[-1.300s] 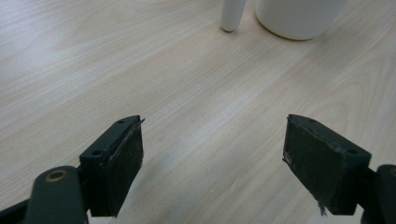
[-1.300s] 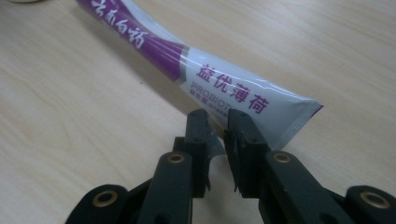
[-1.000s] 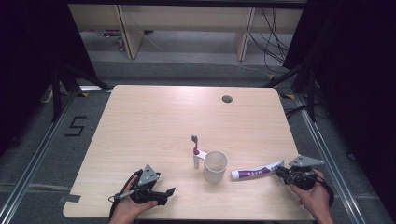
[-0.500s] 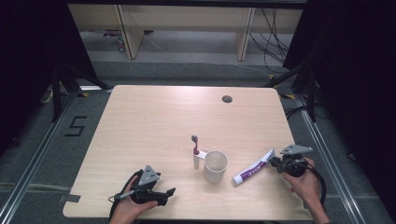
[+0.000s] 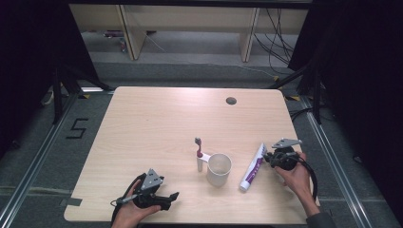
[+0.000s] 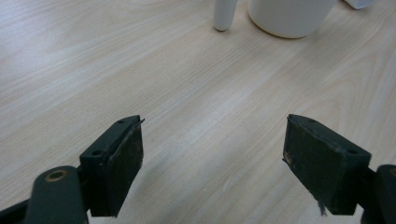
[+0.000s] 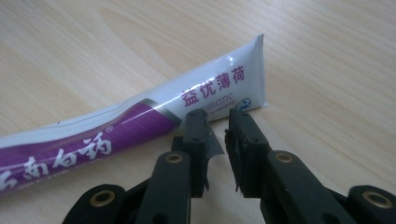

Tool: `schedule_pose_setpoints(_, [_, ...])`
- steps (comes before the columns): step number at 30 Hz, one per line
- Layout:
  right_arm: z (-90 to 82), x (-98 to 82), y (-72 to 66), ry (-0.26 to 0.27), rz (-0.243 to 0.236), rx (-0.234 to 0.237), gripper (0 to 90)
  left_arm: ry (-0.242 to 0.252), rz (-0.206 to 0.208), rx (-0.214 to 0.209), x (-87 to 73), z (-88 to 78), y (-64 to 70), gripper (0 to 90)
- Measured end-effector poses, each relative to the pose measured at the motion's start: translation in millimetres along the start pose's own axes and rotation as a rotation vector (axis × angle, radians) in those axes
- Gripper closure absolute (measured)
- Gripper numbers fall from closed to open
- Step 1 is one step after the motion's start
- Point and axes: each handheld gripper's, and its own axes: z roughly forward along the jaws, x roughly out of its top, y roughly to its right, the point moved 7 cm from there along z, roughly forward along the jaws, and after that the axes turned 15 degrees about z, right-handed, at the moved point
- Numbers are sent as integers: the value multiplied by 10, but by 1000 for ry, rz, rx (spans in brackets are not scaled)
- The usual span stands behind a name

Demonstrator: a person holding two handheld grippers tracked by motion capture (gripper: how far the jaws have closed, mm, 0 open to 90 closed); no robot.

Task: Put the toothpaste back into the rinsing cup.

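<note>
A white and purple toothpaste tube lies on the table right of a white cup. My right gripper is nearly shut, a thin gap between its jaws. Its tips press against the tube's edge near the crimped end, and nothing sits between them. A toothbrush with a white handle stands upright just left of the cup. Near the table's front edge, left of the cup, my left gripper is wide open over bare wood.
The light wooden table has a round cable hole at the far right. Dark floor, metal rails and shelving legs surround it. A person's hands hold both grippers at the near edge.
My right gripper has moved left and away from me, swinging the tube's crimped end round, so the tube went from lying sideways to angled steeply. The left gripper has stayed put.
</note>
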Motion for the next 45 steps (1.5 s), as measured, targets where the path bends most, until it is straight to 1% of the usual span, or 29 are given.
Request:
schedule_pose_setpoints(4, [76, 82, -66, -3, -22, -2, 769, 5, -6, 4, 6, -5, 5, 195])
schedule_pose_setpoints(5, [101, 121, -107, -7, -18, 0, 766, 5, -5, 2, 6, -6, 6, 195])
schedule_pose_setpoints(8, [144, 164, -123, -3, -36, -6, 764, 7, -5, 8, 11, -9, 1, 195])
schedule_pose_setpoints(11, [169, 205, -160, -11, -22, -6, 762, 8, -3, 1, 7, -12, 9, 195])
schedule_pose_setpoints(13, [197, 239, -157, -2, -48, -12, 758, 4, -1, 5, 9, -17, 2, 195])
schedule_pose_setpoints(15, [212, 252, -170, -20, -19, -8, 746, 4, -4, 4, 4, -18, 9, 195])
schedule_pose_setpoints(18, [215, 251, -146, -20, -17, -12, 719, -1, 2, 2, 9, -23, 5, 195])
schedule_pose_setpoints(19, [205, 242, -141, -27, -9, -13, 706, 7, 3, 3, 12, -19, 5, 195])
schedule_pose_setpoints(20, [188, 248, -138, -14, 9, -11, 682, -5, 13, 8, 2, -27, -4, 195])
schedule_pose_setpoints(21, [117, 253, -132, -16, 50, 0, 633, 7, -1, 1, 12, -26, 17, 195])
schedule_pose_setpoints(22, [88, 258, -140, -10, 70, 7, 600, 10, 0, 1, 14, -25, 14, 195])
schedule_pose_setpoints(23, [88, 258, -140, -10, 70, 7, 600, 13, -1, 6, 18, -24, 12, 195])
schedule_pose_setpoints(25, [36, 264, -157, -1, 97, 13, 525, 13, -2, 3, 15, -19, 13, 195])
schedule_pose_setpoints(26, [7, 262, -185, -5, 122, 24, 497, 7, 0, 1, 9, -23, 17, 195])
schedule_pose_setpoints(27, [1, 271, -189, 18, 102, 39, 469, 6, -2, 4, 8, -27, 21, 195])
schedule_pose_setpoints(28, [-11, 266, -222, 10, 108, 70, 440, 0, 7, 0, 6, -32, 15, 195])
schedule_pose_setpoints(29, [-31, 258, -262, -3, 139, 78, 413, 8, -1, 4, 16, -25, 17, 195])
schedule_pose_setpoints(31, [-57, 232, -309, -34, 140, 88, 360, 4, 2, 4, 10, -28, 16, 195])
schedule_pose_setpoints(32, [-68, 208, -371, -53, 191, 91, 351, 1, 6, 1, 4, -34, 17, 195])
schedule_pose_setpoints(33, [-82, 184, -419, -79, 220, 81, 349, 2, 6, 1, 4, -34, 16, 195])
schedule_pose_setpoints(34, [-49, 191, -416, -48, 175, 88, 343, 2, 7, 1, 7, -33, 13, 195])
schedule_pose_setpoints(35, [-51, 175, -478, -64, 209, 90, 334, 8, 0, 3, 13, -26, 14, 195])
schedule_pose_setpoints(36, [-32, 172, -482, -67, 175, 90, 327, 6, 2, 3, 11, -27, 13, 195])
schedule_pose_setpoints(38, [8, 147, -531, -95, 152, 89, 323, -3, 13, -2, 0, -39, 12, 195])
schedule_pose_setpoints(40, [34, 143, -547, -92, 152, 86, 321, 2, 9, 0, 8, -34, 13, 195])
schedule_pose_setpoints(41, [46, 132, -543, -104, 124, 82, 320, -6, 17, -2, 3, -37, 8, 195])
schedule_pose_setpoints(42, [62, 130, -569, -103, 139, 90, 320, -6, 16, -1, 2, -38, 10, 195])
schedule_pose_setpoints(44, [81, 114, -599, -119, 158, 82, 316, -4, 13, -3, 0, -38, 15, 195])
schedule_pose_setpoints(45, [96, 106, -588, -140, 126, 78, 313, 1, 9, 0, 5, -32, 15, 195])
